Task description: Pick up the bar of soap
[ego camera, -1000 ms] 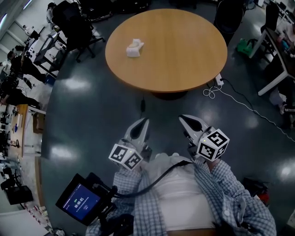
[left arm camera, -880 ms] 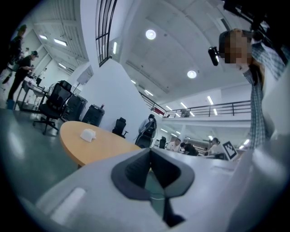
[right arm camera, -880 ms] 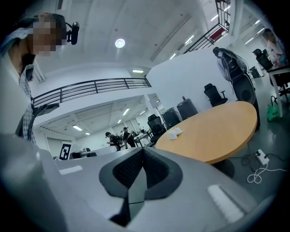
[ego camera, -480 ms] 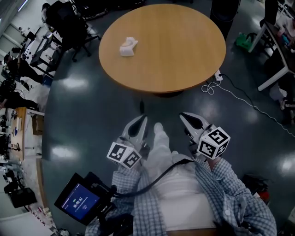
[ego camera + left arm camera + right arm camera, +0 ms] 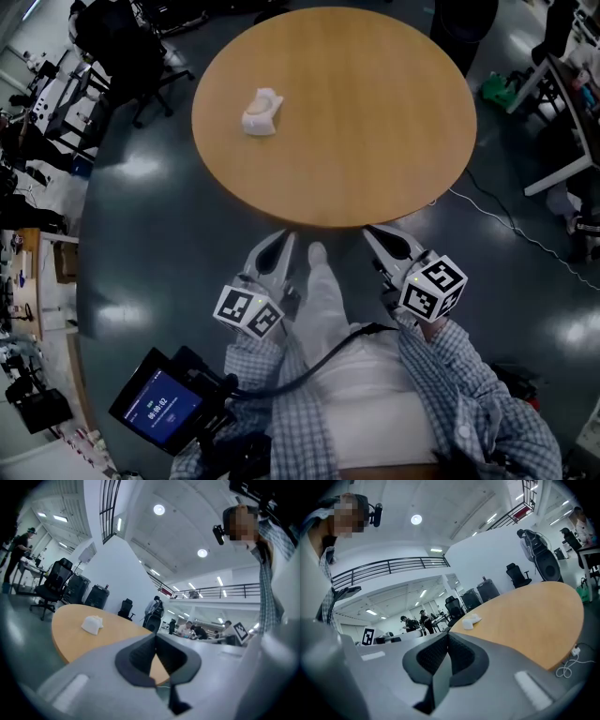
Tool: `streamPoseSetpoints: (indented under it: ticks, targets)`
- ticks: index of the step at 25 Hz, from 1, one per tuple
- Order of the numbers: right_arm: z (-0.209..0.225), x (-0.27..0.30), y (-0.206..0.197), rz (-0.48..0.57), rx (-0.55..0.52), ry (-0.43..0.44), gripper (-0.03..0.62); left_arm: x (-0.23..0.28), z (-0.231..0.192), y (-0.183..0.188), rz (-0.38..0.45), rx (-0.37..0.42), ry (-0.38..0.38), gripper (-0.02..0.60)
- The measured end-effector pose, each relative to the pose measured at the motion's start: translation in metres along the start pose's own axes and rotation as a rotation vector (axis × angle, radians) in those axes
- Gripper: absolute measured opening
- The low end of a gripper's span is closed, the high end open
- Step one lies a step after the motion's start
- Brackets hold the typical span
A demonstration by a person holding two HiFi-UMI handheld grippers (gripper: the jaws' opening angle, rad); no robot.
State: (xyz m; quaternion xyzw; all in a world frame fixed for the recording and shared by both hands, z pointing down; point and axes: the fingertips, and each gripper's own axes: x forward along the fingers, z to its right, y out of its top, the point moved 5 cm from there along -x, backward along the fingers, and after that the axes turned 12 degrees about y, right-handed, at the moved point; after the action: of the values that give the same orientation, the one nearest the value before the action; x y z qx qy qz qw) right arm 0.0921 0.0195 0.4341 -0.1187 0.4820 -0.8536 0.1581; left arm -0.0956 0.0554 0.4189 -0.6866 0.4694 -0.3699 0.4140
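The white bar of soap (image 5: 260,111) lies on the far left part of the round wooden table (image 5: 375,112). Both grippers are held low at the table's near edge, well short of the soap. My left gripper (image 5: 284,240) is shut with nothing between its jaws, and so is my right gripper (image 5: 373,234). In the left gripper view the soap (image 5: 92,624) sits on the table (image 5: 70,639) beyond the shut gripper (image 5: 155,637). The right gripper view shows the soap (image 5: 471,621) small and far off past its shut gripper (image 5: 447,637).
Black office chairs (image 5: 122,47) stand left of the table. A white cable (image 5: 487,202) runs over the floor at the right, near a desk (image 5: 562,141). A tablet (image 5: 159,408) hangs at my left side. My foot (image 5: 317,255) is between the grippers.
The table has come closer in the head view. Both grippers, still shut, now reach its near edge. A foot has stepped forward between them.
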Motion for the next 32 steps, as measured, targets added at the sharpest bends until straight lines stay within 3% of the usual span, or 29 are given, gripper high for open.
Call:
streamPoseSetpoints:
  ticks: [9,17,24,29,30,32]
  targets:
    - [0.058,0.115,0.05,-0.026,-0.006,-0.01,0.003,0.081,-0.085,0.046,-0.05,0.022,-0.025,-0.002]
    - [0.092,0.134,0.05,-0.099,0.037,-0.064,0.003,0.132,-0.117,0.047,-0.056,0.003,-0.046,-0.002]
    - [0.112,0.162,0.062,-0.124,0.046,-0.042,0.003,0.156,-0.146,0.049,-0.092,0.01,0.031,-0.002]
    - [0.119,0.165,0.066,-0.126,0.057,-0.038,0.003,0.181,-0.165,0.057,-0.127,0.079,0.125,-0.002]
    - [0.122,0.165,0.067,-0.125,0.058,-0.039,0.003,0.19,-0.169,0.058,-0.142,0.105,0.144,0.008]
    - [0.133,0.166,0.067,-0.123,0.061,-0.042,0.003,0.214,-0.178,0.055,-0.175,0.172,0.167,0.109]
